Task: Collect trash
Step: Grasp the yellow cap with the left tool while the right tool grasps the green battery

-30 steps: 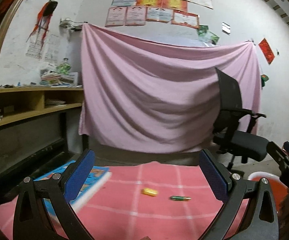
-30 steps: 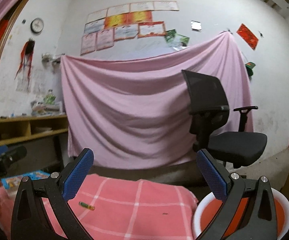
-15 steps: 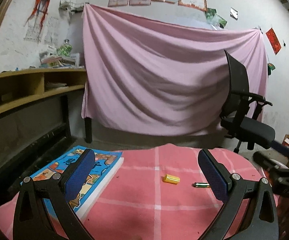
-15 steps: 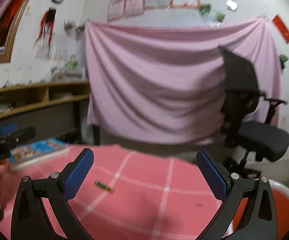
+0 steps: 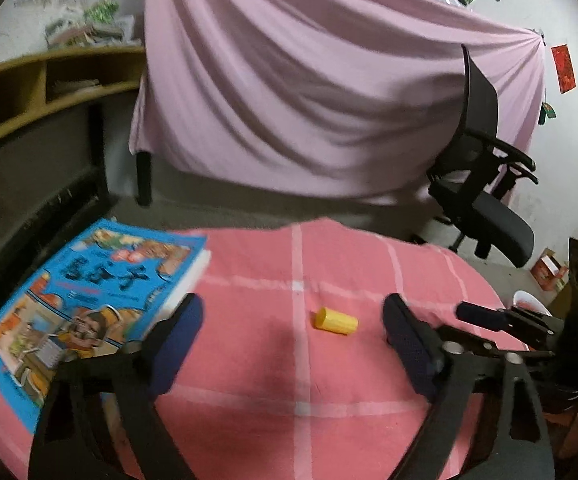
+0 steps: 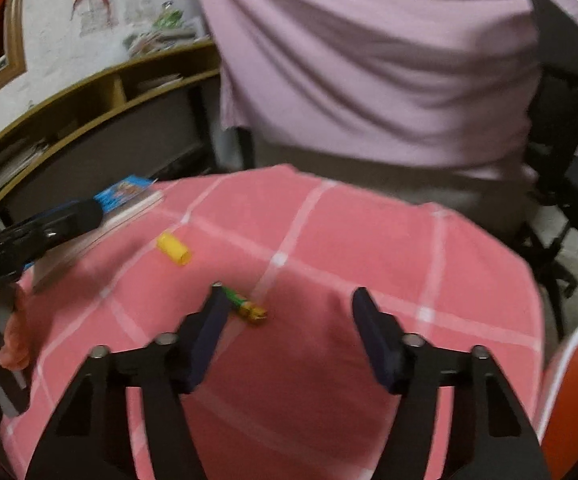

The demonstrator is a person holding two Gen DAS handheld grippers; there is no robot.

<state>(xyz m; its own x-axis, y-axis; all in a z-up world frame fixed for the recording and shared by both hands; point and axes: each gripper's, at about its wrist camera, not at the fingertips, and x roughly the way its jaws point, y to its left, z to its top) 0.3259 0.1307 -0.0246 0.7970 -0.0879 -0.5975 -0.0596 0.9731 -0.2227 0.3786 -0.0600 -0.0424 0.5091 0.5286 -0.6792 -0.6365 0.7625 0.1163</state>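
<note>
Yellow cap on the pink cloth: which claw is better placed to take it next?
Left. The yellow cap lies ahead between the closing left claw, untouched; the closing right claw is lined up on the green battery.

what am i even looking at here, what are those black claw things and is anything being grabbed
No robot here: a person holds a two-finger gripper in each hand, with a camera on each looking along its blue-padded fingers. One picture is from the left gripper, the other from the right gripper. Both hang over a table under a pink checked cloth. On it lie a yellow cap, a small green battery and a blue picture book. A white bin with an orange liner stands at the right. Nothing is held: both sets of jaws are closing, the left around the cap, the right around the battery, pads not touching.
</note>
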